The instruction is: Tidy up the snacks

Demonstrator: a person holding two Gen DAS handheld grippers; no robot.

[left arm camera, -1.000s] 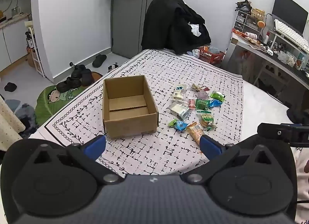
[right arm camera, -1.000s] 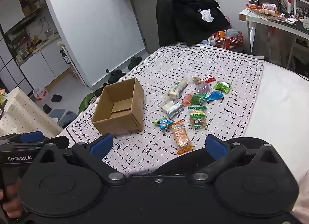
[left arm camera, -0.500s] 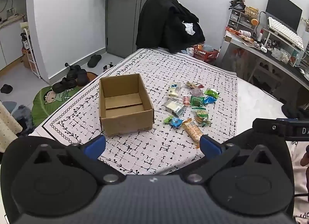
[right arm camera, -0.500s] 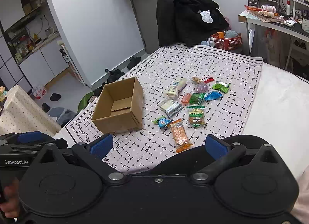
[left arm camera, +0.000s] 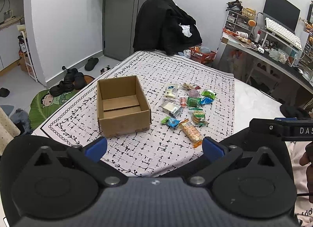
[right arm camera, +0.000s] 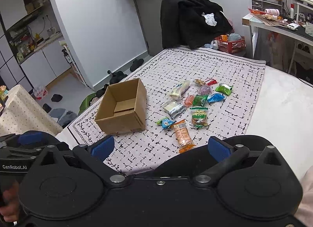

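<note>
Nothing sorted yet. Cardboard box (left arm camera: 122,107) sits left of centre in the left wrist view, open top, inside bare apart from its bottom flaps. All snack packets lie loose on the patterned cloth (left arm camera: 156,148) right of the box: orange biscuit pack (left arm camera: 190,132) lowest in frame, blue-green candy (left arm camera: 170,121) just beside it, green cracker pack (left arm camera: 198,117), clear-wrapped white bar (left arm camera: 171,107), white pack (left arm camera: 170,92) and a cluster of small green, blue, purple and red wrappers toward upper right. So the whole job looks left to do, judging by the bare box.

Left gripper (left arm camera: 154,146) spread wide, holding nothing, low in frame, well short of the snacks. Right gripper (right arm camera: 160,147) also wide apart and holding nothing; orange biscuit pack (right arm camera: 183,134) shows between its blue fingertips (right arm camera: 103,147), not touched.

Room: plenty of bare cloth between grippers and pile, and a gap between box and snacks. Cloth edge runs along the left side of the frame, bare white mattress (right arm camera: 283,109) to the right. Box walls are tall, so drops probably need to come in from above.
</note>
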